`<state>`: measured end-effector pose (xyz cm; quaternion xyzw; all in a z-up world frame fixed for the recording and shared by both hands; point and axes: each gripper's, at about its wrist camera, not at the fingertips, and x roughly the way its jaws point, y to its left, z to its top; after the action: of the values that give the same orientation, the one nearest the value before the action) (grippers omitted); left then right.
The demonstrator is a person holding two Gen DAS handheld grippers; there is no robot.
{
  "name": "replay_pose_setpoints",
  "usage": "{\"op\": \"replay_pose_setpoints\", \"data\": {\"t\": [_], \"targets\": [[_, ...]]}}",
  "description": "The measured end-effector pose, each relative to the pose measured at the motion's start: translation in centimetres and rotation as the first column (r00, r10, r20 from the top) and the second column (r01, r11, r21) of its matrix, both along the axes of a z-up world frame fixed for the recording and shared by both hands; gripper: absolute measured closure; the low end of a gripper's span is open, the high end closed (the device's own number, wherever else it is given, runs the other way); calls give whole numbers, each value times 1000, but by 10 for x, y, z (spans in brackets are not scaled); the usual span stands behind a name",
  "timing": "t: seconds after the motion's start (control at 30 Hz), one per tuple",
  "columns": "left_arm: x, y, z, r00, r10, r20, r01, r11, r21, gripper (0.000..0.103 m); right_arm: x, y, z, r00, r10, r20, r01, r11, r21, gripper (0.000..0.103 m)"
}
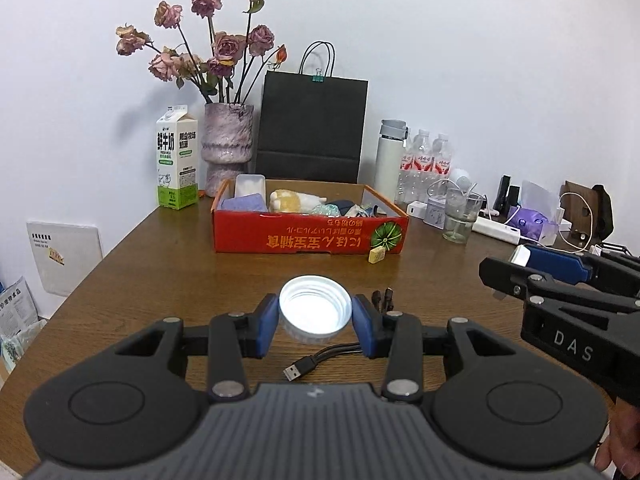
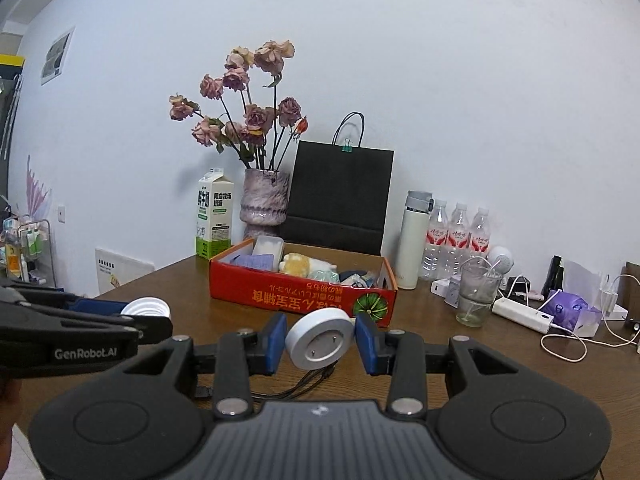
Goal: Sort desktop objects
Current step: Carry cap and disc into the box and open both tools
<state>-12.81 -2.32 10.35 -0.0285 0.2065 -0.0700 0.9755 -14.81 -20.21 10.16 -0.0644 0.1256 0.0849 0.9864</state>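
gripping white cap (image 1: 315, 314) mouth up, disc (image 2: 320, 343) tilted

My left gripper (image 1: 315, 322) has matt black plastic links, bright metal pivot pins and smooth blue pads (image 1: 267, 326); its housing is ribbed grey plastic. It holds a white plastic cap (image 1: 315, 312), threaded inside, semi-gloss. My right gripper (image 2: 320, 343) is of the same build and holds a smooth white plastic disc (image 2: 319, 340) with two small metal pins in its face. The table (image 1: 168, 280) is brown wood-grain with a low sheen. The red box (image 1: 310, 236) is printed cardboard, slightly glossy. The black bag (image 1: 312, 128) is matt paper. The vase (image 1: 227, 140) looks rough and mottled. The tumbler (image 1: 460, 216) is clear glass.
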Motion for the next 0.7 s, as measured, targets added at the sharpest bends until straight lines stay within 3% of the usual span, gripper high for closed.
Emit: {"op": "replay_pose_setpoints", "data": {"t": [0.4, 0.57, 0.7], "targets": [[45, 11, -2, 1000, 11, -17, -10, 1000, 4, 62, 43, 1, -12, 999, -2, -48, 2, 1000, -1, 67], [93, 26, 24, 1000, -18, 24, 19, 1000, -13, 62, 89, -5, 4, 1000, 12, -26, -12, 1000, 16, 67], [156, 41, 57, 998, -34, 48, 34, 999, 4, 62, 146, -13, 35, 999, 37, -2, -37, 997, 61, 67]]}}
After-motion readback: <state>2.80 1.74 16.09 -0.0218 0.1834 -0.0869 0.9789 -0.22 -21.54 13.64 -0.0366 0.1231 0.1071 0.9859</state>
